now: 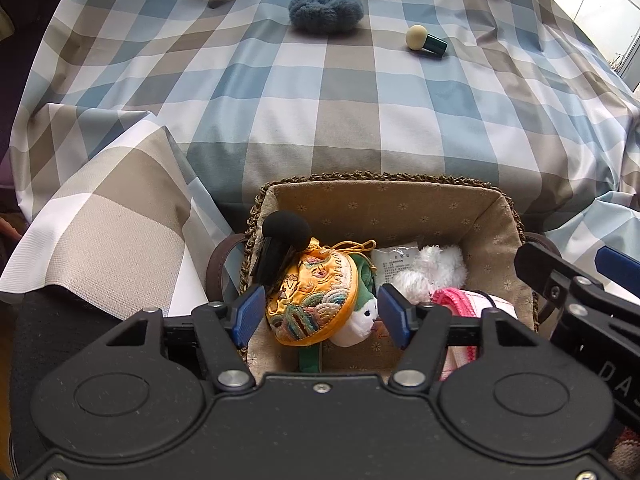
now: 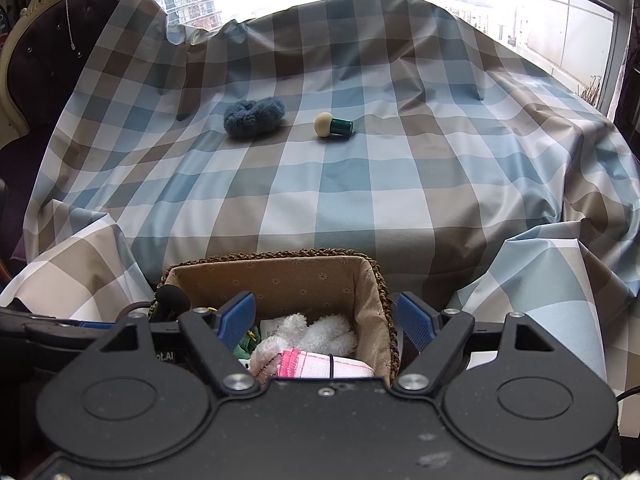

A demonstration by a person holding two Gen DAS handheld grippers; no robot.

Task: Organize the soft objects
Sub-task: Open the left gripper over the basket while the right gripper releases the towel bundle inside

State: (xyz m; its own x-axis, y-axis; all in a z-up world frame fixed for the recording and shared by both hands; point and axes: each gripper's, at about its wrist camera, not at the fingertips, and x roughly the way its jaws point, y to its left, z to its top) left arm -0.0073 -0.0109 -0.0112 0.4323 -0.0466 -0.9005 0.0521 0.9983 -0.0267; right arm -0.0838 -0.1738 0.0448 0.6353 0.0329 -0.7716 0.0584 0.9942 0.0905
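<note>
With both the left tongs (image 1: pixel 322 316) and right tongs (image 2: pixel 326 320) held apart and empty above the basket (image 1: pixel 400 200) at lower centre, the blue scrunchie (image 1: pixel 326 13), upper centre on the checked cloth (image 1: pixel 280 120), should be pinched gently at its middle.

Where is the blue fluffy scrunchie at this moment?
In both views the blue scrunchie lies far out on the checked cloth, left of the small sponge applicator, well beyond the basket.

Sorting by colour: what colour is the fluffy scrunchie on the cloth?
Dusty blue scrunchie, clearest in the left wrist view.
</note>
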